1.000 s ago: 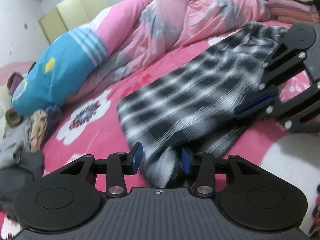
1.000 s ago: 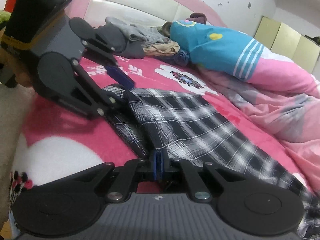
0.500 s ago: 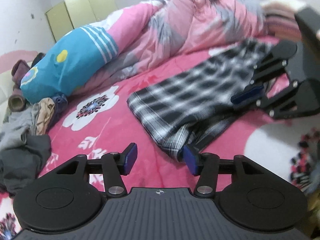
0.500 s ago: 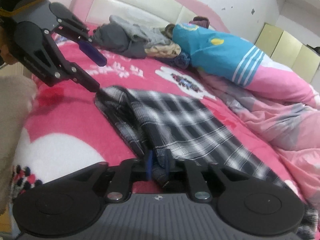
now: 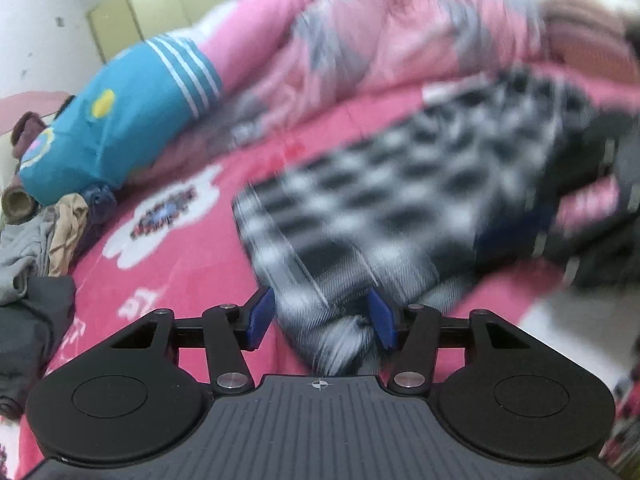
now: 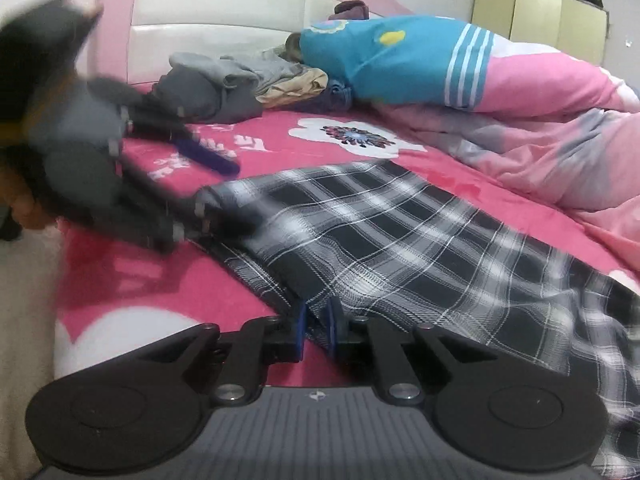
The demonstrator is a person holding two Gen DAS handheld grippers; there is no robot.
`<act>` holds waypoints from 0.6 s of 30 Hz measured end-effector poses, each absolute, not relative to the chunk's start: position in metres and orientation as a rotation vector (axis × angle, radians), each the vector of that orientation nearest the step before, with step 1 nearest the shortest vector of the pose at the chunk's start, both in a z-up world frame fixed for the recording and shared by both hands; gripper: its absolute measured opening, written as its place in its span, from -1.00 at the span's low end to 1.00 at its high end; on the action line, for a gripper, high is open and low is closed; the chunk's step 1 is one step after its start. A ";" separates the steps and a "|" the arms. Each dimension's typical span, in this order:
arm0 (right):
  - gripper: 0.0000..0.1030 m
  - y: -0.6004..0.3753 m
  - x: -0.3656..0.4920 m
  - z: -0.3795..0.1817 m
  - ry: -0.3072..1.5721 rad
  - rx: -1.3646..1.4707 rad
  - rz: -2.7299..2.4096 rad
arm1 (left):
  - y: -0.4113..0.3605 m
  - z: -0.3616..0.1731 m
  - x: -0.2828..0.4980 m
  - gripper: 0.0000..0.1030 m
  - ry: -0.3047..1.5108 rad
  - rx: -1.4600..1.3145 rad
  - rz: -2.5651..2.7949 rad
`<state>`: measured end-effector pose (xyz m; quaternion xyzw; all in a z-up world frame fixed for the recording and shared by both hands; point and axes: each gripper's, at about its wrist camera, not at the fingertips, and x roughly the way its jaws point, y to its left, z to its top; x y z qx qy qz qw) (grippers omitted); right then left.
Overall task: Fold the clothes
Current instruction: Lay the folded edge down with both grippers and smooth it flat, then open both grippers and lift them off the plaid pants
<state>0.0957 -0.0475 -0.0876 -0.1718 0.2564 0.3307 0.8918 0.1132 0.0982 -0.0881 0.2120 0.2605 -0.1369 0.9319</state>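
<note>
Right tongs [image 6: 316, 330] pinch the woven plaid garment [image 6: 400, 232] at lower centre; left tongs [image 5: 320, 320] gape wide around its bunched hem.

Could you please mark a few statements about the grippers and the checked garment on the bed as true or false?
1. The right gripper is clamped on the black-and-white checked fabric garment. True.
2. The left gripper is shut tight. False: its jaws stand open, with the garment's edge between them.
3. The garment lies on a green sheet. False: it lies on a pink flowered bedspread.
4. A pile of grey clothes sits near the white padded headboard. True.
</note>
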 end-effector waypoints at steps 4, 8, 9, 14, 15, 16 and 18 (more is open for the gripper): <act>-0.80 -0.066 0.092 -0.068 0.503 -0.272 0.651 | 0.108 -0.086 0.112 0.04 0.550 0.387 -0.279; -0.80 -0.084 0.101 -0.079 0.593 -0.223 0.557 | 0.111 -0.085 0.114 0.04 0.567 0.361 -0.285; -0.79 -0.088 0.102 -0.081 0.600 -0.209 0.554 | 0.110 -0.085 0.115 0.04 0.570 0.362 -0.286; -0.79 -0.108 0.093 -0.066 0.541 -0.091 0.513 | 0.107 -0.083 0.113 0.05 0.569 0.384 -0.276; -0.79 -0.112 0.093 -0.064 0.535 -0.066 0.498 | 0.106 -0.082 0.111 0.05 0.570 0.388 -0.268; -0.79 -0.116 0.096 -0.067 0.555 -0.054 0.476 | 0.105 -0.082 0.110 0.06 0.570 0.392 -0.260; -0.76 -0.121 0.107 -0.080 0.646 -0.049 0.425 | 0.104 -0.080 0.107 0.09 0.571 0.400 -0.244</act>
